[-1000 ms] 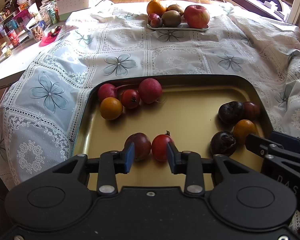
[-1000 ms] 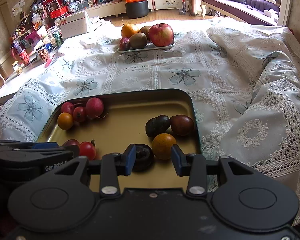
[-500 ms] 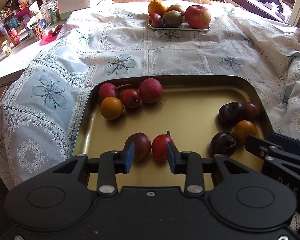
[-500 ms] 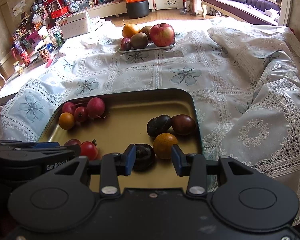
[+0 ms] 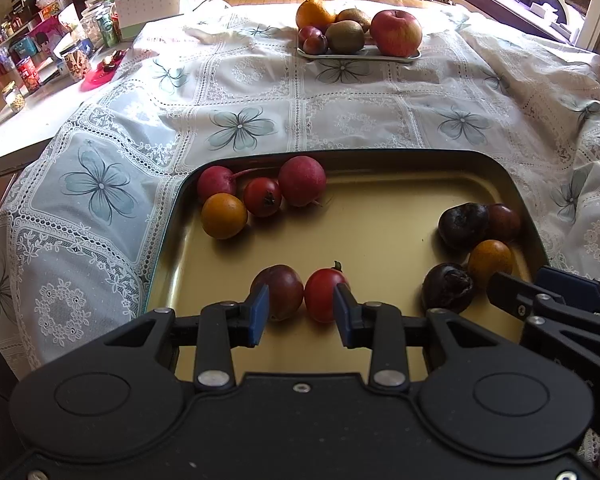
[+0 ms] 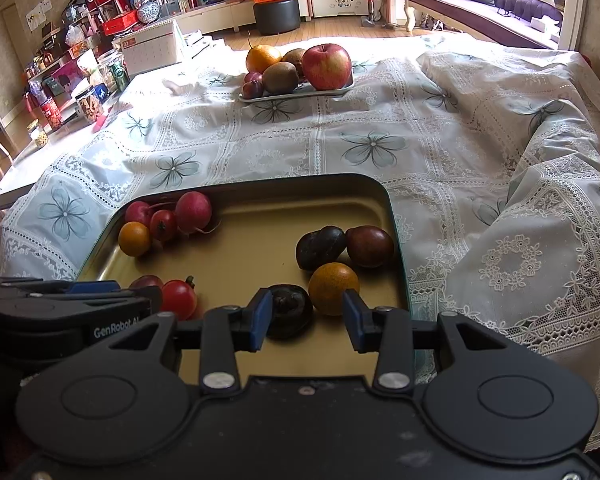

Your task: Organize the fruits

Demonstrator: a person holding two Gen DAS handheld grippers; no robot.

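Note:
A gold tray (image 5: 380,216) (image 6: 244,264) holds several small fruits. My left gripper (image 5: 300,314) is open and empty at the tray's near edge, with a dark plum (image 5: 280,290) and a red cherry tomato (image 5: 322,294) just beyond its fingertips. My right gripper (image 6: 306,320) is open and empty, with a wrinkled dark fruit (image 6: 290,310) and an orange fruit (image 6: 334,288) just ahead of it. Red radishes (image 5: 302,186), a red tomato and an orange fruit (image 5: 224,216) sit in the tray's far left corner.
A white plate (image 5: 360,54) (image 6: 300,92) at the far side of the table carries an apple, kiwis, an orange and plums. A lace flowered tablecloth (image 5: 240,128) covers the table. Jars and boxes (image 5: 76,60) crowd the far left edge.
Both grippers have crept slightly forward toward the fruits in the tray. Nothing was grasped or moved.

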